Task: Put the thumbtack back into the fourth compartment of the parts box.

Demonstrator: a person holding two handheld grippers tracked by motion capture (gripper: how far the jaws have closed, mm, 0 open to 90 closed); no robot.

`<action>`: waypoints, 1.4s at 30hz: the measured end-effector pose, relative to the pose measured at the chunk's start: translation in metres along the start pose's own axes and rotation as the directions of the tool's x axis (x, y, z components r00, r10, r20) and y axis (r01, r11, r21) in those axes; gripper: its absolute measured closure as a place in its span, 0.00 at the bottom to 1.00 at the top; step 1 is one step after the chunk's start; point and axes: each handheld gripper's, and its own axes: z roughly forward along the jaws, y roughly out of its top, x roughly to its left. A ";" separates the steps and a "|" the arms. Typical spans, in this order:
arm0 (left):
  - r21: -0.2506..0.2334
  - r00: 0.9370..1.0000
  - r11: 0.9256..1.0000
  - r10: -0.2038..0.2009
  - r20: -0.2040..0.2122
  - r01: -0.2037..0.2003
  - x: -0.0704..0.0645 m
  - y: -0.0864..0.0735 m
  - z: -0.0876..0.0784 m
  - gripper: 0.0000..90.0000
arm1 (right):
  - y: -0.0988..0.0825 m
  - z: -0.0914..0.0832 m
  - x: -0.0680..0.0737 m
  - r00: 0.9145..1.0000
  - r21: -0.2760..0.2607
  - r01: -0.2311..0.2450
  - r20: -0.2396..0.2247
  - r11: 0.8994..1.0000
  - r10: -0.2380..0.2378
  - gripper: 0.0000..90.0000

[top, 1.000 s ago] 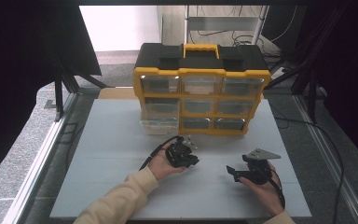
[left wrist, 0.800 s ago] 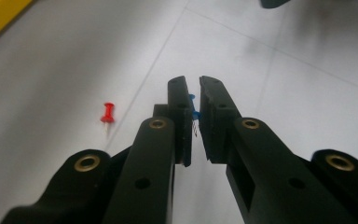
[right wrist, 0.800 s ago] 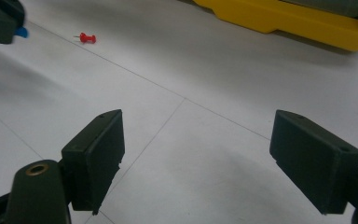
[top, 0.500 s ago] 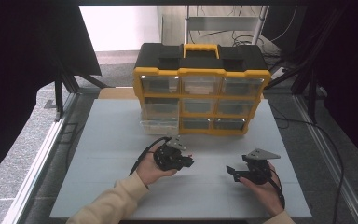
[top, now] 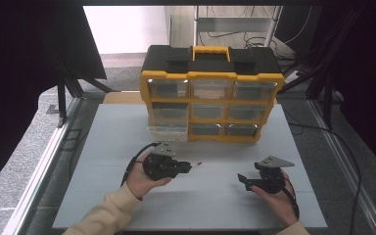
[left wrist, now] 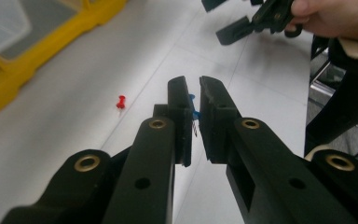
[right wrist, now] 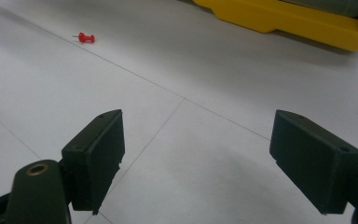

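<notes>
Blue pin pinched, red pin loose in front of the organizer

High view: my left gripper [top: 186, 168] sits before the organizer [top: 210, 100], the red pushpin [top: 199, 164] just beside it.
Left gripper view: jaws nearly closed on a blue pushpin [left wrist: 193, 113]; I should squeeze gently.
Right gripper view: my right gripper [right wrist: 214, 158] gapes empty.

I count two tools [top: 188, 168] [top: 242, 180], one red pushpin [left wrist: 120, 102], one blue pushpin [left wrist: 192, 106], one nine-drawer organizer [top: 210, 93].
</notes>
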 end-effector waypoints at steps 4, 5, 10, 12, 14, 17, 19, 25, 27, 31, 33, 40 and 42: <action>-0.055 1.000 0.998 -0.011 -0.024 0.010 0.000 0.002 -0.018 0.92 | 0.000 -0.001 0.000 1.000 -0.001 0.001 0.003 1.000 -0.001 0.20; -0.071 0.999 0.997 -0.015 -0.031 0.012 0.000 0.003 -0.023 0.92 | 0.000 -0.001 0.000 1.000 -0.001 0.001 0.003 1.000 -0.001 0.20; -0.125 0.998 0.992 -0.011 -0.054 0.004 -0.001 0.008 -0.043 0.92 | 0.000 -0.001 0.000 1.000 -0.004 0.002 -0.001 1.000 -0.002 0.20; -0.134 0.998 0.991 -0.011 -0.058 0.003 -0.001 0.009 -0.046 0.92 | 0.000 -0.001 0.001 1.000 -0.010 0.007 0.003 1.000 -0.007 0.20; -0.160 0.998 0.987 -0.006 -0.068 -0.005 -0.002 0.013 -0.055 0.92 | 0.001 -0.002 0.001 1.000 -0.015 0.005 -0.003 1.000 -0.005 0.20; -0.187 0.997 0.982 -0.014 -0.073 0.000 0.000 0.020 -0.064 0.92 | 0.001 -0.002 0.001 1.000 -0.018 0.003 -0.004 1.000 -0.003 0.20; -0.199 0.997 0.980 -0.016 -0.072 0.001 0.001 0.022 -0.068 0.92 | 0.001 -0.002 0.000 1.000 -0.020 0.002 -0.003 1.000 -0.002 0.20; -0.237 0.995 0.971 -0.013 -0.094 -0.009 0.006 0.038 -0.084 0.92 | 0.001 -0.003 0.000 1.000 -0.025 0.000 -0.006 1.000 0.000 0.21; -0.246 0.993 0.969 -0.011 -0.115 -0.017 0.009 0.046 -0.090 0.92 | 0.001 -0.003 0.000 1.000 -0.020 0.000 -0.004 1.000 0.000 0.20; -0.258 0.990 0.966 -0.017 -0.140 -0.020 0.014 0.052 -0.096 0.92 | 0.001 -0.003 0.000 1.000 -0.018 -0.003 -0.006 1.000 0.003 0.20; -0.271 0.989 0.962 -0.029 -0.144 -0.011 0.017 0.056 -0.098 0.92 | 0.001 -0.003 0.000 1.000 -0.018 -0.004 -0.006 1.000 0.003 0.20; -0.285 0.984 0.958 -0.052 -0.168 0.002 0.034 0.069 -0.100 0.92 | 0.001 -0.002 0.000 1.000 -0.014 -0.003 -0.005 1.000 0.003 0.20; -0.281 0.983 0.960 -0.058 -0.177 0.006 0.038 0.071 -0.098 0.92 | 0.000 -0.002 0.000 1.000 -0.013 -0.003 -0.005 1.000 0.003 0.20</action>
